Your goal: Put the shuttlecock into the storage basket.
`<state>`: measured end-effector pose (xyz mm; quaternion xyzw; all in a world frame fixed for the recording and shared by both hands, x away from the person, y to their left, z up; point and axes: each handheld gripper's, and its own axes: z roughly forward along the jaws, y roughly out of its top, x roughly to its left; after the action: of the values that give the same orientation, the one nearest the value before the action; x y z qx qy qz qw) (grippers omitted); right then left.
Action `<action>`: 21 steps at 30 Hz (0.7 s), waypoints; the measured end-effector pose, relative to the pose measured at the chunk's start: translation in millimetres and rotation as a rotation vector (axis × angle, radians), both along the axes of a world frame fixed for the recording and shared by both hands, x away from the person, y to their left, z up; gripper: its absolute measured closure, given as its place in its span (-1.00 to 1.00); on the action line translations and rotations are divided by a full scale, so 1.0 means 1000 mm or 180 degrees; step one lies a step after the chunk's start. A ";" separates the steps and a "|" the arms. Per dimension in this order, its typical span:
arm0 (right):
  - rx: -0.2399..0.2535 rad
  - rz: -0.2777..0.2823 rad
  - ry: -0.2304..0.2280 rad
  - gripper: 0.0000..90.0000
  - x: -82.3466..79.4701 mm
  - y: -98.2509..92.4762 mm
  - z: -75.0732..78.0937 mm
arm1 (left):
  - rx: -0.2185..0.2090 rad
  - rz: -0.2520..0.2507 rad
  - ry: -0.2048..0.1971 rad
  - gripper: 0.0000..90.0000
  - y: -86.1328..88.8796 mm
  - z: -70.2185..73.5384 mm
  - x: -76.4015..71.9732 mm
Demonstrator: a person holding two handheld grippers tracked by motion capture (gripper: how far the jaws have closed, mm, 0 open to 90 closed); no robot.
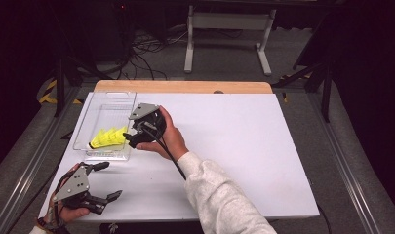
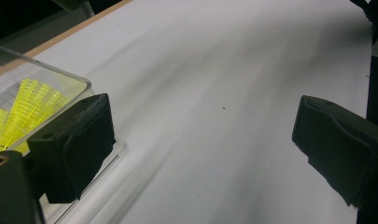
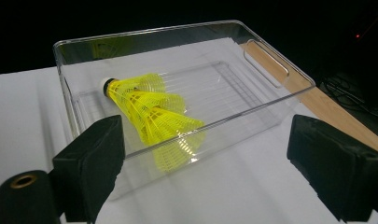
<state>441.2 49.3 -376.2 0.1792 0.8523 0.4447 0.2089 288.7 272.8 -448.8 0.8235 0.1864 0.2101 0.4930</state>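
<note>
A clear plastic bin (image 1: 109,93) stands at the left of the white table, with a cluster of yellow shuttlecocks (image 1: 108,137) lying at its near end. My right gripper (image 1: 131,130), held in a hand with a light sleeve, hovers at the bin's right wall and points at the shuttlecocks. In the right gripper view its jaws (image 3: 205,172) stand wide open with nothing between them, and the shuttlecocks (image 3: 149,109) lie behind the bin's wall (image 3: 154,29). My left gripper (image 1: 109,180) rests open near the table's front left corner, with bare table between its jaws (image 2: 203,140).
The white table top (image 1: 234,146) stretches to the right of the bin. A wooden strip (image 1: 185,86) runs along the far edge. Beyond it stand a white frame (image 1: 229,29) and floor cables (image 1: 146,48). The bin's corner (image 2: 60,74) shows in the left gripper view.
</note>
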 end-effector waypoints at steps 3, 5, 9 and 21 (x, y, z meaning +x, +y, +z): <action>0.0062 -0.0021 -0.0022 -0.77 0.001 -0.005 0.003 | -0.0010 -0.0003 0.0018 -0.85 -0.001 0.000 0.000; 0.0093 -0.0041 -0.0035 -0.80 0.001 -0.009 0.004 | -0.0015 0.0000 0.0031 -0.85 -0.001 -0.001 0.000; 0.0042 -0.0126 -0.0103 -0.81 0.001 -0.015 0.007 | -0.0014 -0.0002 0.0030 -0.85 -0.001 -0.001 0.000; -0.0017 -0.0266 -0.0270 -0.76 -0.002 -0.040 0.015 | -0.0016 -0.0002 0.0039 -0.85 -0.001 0.000 0.000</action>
<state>439.2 9.6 -361.4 0.1950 0.8357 0.4405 0.2638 289.2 272.0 -449.2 0.8236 0.1897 0.2044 0.4939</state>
